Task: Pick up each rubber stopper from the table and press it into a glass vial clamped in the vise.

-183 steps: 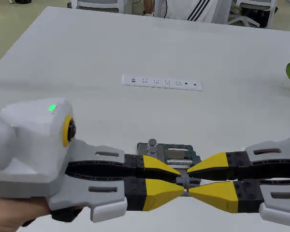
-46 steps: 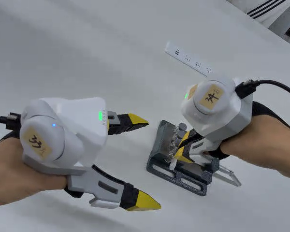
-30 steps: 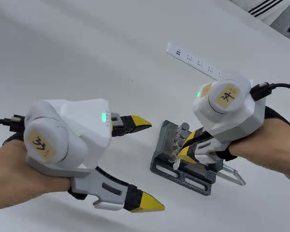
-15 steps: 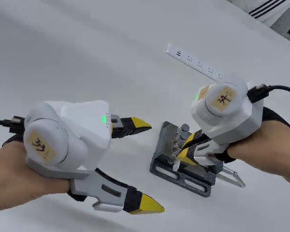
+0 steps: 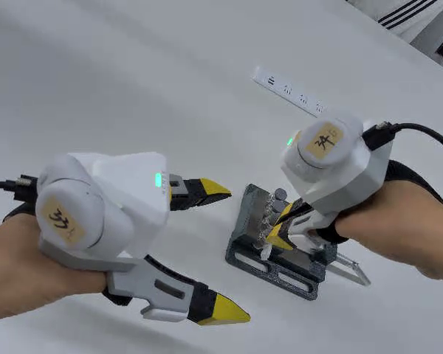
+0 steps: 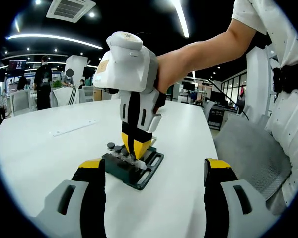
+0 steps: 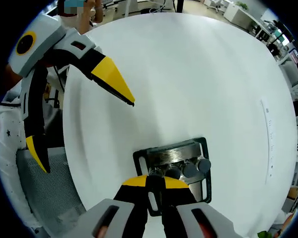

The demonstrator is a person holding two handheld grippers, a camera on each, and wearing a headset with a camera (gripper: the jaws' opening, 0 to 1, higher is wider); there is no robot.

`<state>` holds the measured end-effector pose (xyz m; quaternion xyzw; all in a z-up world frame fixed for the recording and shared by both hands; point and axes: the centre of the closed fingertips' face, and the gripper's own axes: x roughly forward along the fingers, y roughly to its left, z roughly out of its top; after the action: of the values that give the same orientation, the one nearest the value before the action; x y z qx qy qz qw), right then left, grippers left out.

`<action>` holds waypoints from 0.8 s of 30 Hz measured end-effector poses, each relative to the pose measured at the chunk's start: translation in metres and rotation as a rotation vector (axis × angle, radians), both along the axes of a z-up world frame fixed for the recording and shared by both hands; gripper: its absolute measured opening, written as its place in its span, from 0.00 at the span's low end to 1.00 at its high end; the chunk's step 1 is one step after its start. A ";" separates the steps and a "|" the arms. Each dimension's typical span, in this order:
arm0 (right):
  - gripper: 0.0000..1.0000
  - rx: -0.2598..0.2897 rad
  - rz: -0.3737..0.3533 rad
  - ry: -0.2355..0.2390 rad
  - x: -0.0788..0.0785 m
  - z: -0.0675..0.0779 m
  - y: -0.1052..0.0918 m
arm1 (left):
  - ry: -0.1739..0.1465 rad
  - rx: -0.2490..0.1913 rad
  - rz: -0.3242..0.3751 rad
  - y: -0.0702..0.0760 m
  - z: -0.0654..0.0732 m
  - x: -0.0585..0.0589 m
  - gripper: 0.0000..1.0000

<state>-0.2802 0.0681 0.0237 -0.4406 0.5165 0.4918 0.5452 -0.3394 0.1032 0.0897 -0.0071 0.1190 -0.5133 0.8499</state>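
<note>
Stoppering job well along: row of glass vials (image 6: 138, 162) clamped in vise (image 5: 269, 264) on counter (image 5: 133, 88), at least three already capped w/ grey rubber stoppers (image 7: 203, 164). Right gripper (image 6: 135, 151) points down on vial at row's end, jaws pressed together; whether stopper sits btwn tips, can't tell. Judged left: seat that last one. Left gripper (image 7: 89, 138) hangs nearby, apart, jaws spread wide, empty. Vials clear, cylindrical; stoppers matte, round; vise dark metal, slotted base; counter plain white.
</note>
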 end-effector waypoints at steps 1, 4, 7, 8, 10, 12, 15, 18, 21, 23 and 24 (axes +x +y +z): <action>0.04 -0.001 0.029 0.006 -0.001 0.000 0.000 | 0.000 0.001 0.001 0.000 0.000 0.000 0.80; 0.06 0.003 0.093 -0.005 -0.003 0.002 -0.001 | 0.000 0.006 0.003 0.002 0.000 -0.001 0.80; 0.07 0.029 0.083 -0.008 0.000 0.002 -0.002 | 0.001 0.008 0.011 0.005 0.000 -0.001 0.80; 0.07 0.041 0.077 -0.008 0.000 0.002 -0.002 | 0.002 0.009 0.013 0.006 0.000 -0.001 0.80; 0.07 0.060 0.068 -0.010 0.000 0.002 -0.002 | 0.003 0.012 0.016 0.007 0.000 -0.001 0.80; 0.07 0.069 0.068 -0.016 0.001 0.001 -0.001 | 0.004 0.012 0.015 0.007 0.000 -0.001 0.80; 0.07 0.073 0.073 -0.026 0.000 0.000 -0.001 | 0.005 0.013 0.012 0.007 -0.001 -0.001 0.80; 0.07 0.081 0.069 -0.031 0.002 0.000 -0.001 | 0.005 0.010 0.012 0.006 0.000 -0.001 0.80; 0.08 0.092 0.071 -0.035 0.001 0.000 -0.001 | 0.005 0.009 0.011 0.005 0.000 0.000 0.80; 0.07 0.100 0.075 -0.044 0.002 -0.001 -0.002 | 0.008 0.008 0.011 0.005 0.000 0.000 0.79; 0.07 0.103 0.068 -0.046 0.002 -0.001 -0.001 | 0.009 0.008 0.010 0.005 -0.001 0.000 0.79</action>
<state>-0.2785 0.0667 0.0231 -0.4405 0.4624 0.5258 0.5618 -0.3398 0.1081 0.0891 -0.0065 0.1246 -0.5085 0.8520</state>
